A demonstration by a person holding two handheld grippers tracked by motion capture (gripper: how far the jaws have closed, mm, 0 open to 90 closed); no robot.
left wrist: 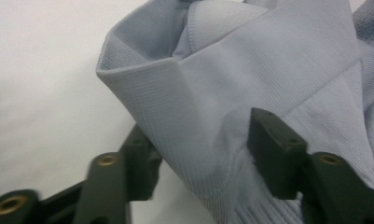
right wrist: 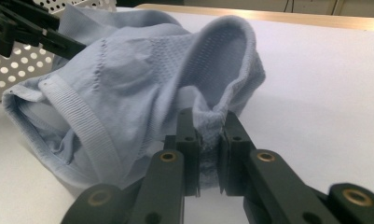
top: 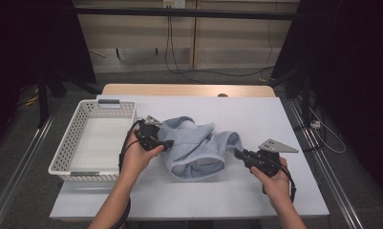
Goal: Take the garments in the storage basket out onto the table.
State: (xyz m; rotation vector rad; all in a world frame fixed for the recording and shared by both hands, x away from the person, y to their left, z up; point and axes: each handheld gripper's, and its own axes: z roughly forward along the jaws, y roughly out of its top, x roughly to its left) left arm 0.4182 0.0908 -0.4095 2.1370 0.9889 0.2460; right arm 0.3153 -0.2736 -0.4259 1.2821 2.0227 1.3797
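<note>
Your bench (top: 256, 191) carries a white perforated basket (top: 74, 138) at its left and, beside it, a crumpled pale blue knit garment (top: 198, 148): light, soft, floppy, best taken by its ribbed hems. Your right tool (right wrist: 209, 140) pinches one edge; your left tool (left wrist: 198, 149) is spread around a fold.

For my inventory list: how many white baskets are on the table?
1. The white basket stands at the table's left side, beside the light blue garment.
</note>
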